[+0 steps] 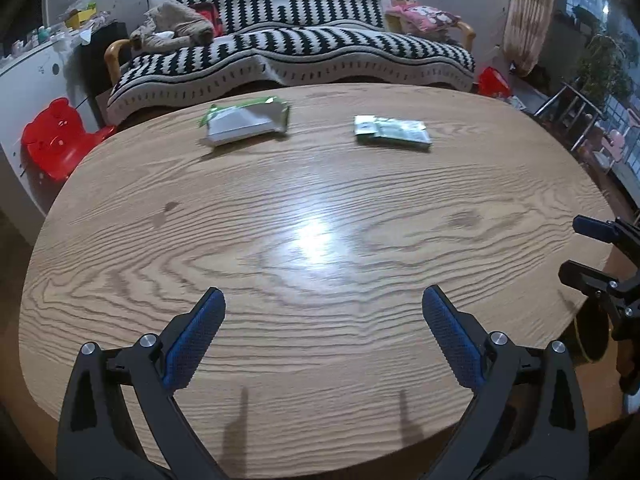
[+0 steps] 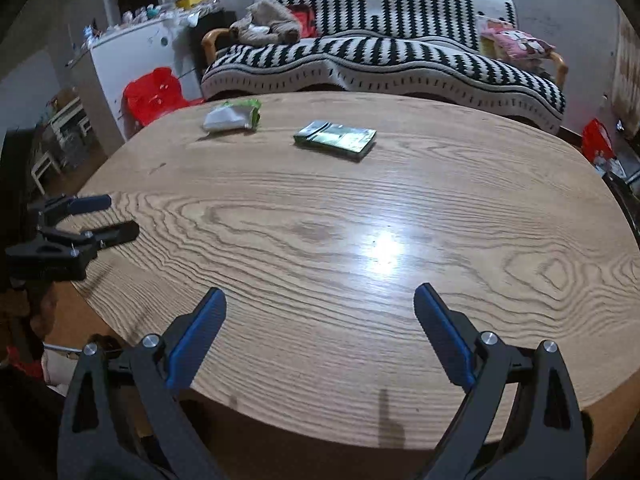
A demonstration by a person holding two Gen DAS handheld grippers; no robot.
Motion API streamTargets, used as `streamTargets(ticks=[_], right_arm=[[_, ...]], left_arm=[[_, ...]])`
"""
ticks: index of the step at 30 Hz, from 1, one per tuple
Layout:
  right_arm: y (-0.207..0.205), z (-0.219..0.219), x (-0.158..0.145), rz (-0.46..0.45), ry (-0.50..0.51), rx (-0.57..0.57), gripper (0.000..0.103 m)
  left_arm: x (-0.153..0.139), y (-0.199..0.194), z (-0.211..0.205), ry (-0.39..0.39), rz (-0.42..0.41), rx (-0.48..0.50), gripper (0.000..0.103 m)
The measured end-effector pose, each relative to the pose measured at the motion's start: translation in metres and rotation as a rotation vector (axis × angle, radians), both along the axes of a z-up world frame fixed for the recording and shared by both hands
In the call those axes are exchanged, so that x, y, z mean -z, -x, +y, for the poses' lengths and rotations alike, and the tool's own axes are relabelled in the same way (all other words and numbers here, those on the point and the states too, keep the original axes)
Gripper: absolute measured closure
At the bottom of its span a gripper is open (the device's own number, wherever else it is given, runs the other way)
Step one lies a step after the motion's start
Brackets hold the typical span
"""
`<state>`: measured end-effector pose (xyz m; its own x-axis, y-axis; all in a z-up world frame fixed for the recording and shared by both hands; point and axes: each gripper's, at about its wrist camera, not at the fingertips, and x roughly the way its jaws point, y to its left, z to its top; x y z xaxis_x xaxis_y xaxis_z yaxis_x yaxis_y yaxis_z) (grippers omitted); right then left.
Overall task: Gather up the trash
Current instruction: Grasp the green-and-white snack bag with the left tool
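Two pieces of trash lie at the far side of the oval wooden table [image 1: 320, 248]. One is a silver and green torn wrapper [image 1: 248, 120], also in the right wrist view [image 2: 232, 115]. The other is a flat green packet [image 1: 392, 130], also in the right wrist view [image 2: 336, 138]. My left gripper [image 1: 323, 300] is open and empty over the table's near part. My right gripper [image 2: 320, 300] is open and empty over the near edge. Each gripper shows at the side of the other's view, the right one [image 1: 600, 256] and the left one [image 2: 80, 224].
A sofa [image 1: 288, 40] with a black and white striped cover stands behind the table. A red plastic chair [image 1: 56, 136] stands at the far left beside a white cabinet [image 2: 136, 60]. A red bag [image 1: 494, 80] lies on the floor at the far right.
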<state>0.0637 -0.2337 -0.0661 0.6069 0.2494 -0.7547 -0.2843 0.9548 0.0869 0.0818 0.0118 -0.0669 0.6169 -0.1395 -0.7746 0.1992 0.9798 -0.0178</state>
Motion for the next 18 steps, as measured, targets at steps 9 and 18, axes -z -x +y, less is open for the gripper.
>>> streamTargets(ticks=[9,18], right_arm=[[-0.066,0.024,0.020,0.034,0.125,-0.207,0.007],[-0.200,0.019,0.045,0.108,0.265,-0.363,0.007]], left_arm=[[-0.005,-0.082,0.029,-0.146,-0.062,0.093,0.007],[0.041,-0.201,0.061,-0.354,0.073,0.334,0.005]])
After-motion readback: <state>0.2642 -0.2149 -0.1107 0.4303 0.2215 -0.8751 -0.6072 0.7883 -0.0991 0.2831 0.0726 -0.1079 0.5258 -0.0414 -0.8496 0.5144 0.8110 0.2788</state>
